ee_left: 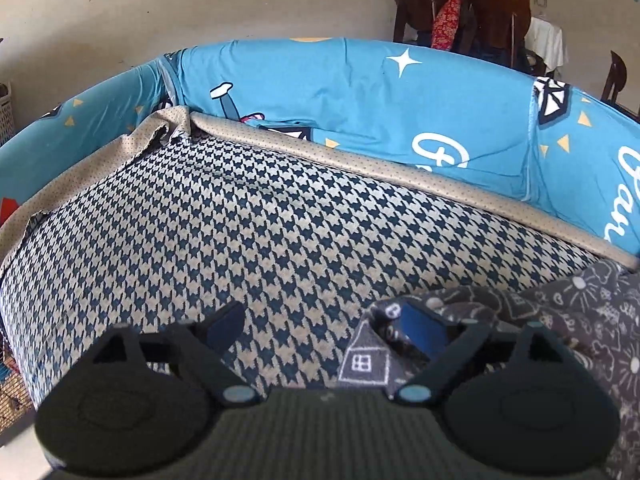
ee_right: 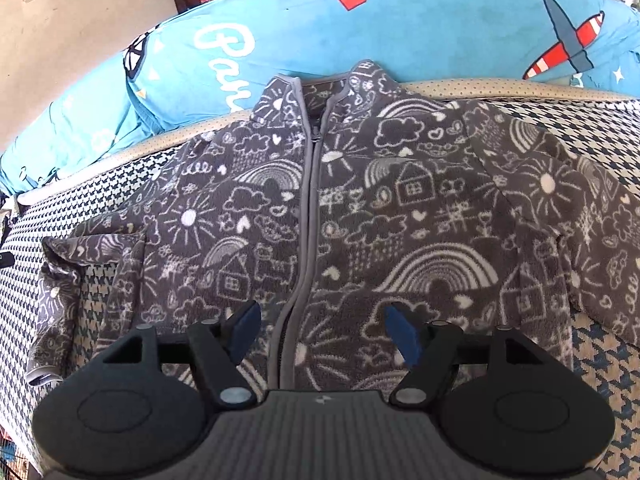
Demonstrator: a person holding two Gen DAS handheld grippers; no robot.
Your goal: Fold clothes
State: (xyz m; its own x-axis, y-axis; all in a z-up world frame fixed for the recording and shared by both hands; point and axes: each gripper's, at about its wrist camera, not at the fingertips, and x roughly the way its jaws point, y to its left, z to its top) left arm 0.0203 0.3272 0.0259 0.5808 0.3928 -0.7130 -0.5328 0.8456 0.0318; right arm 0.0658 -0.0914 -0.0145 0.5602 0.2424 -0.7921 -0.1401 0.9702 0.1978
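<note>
Fleece jacket (ee_right: 360, 216) lies flat on the sofa (ee_left: 280, 232) — soft, floppy; I'd pinch a sleeve cuff. Left tool (ee_left: 320, 328) and right tool (ee_right: 320, 328) both gape, empty

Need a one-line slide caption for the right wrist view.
Open right gripper hovers over the hem of a zipped grey fleece jacket laid flat on a houndstooth sofa.
</note>
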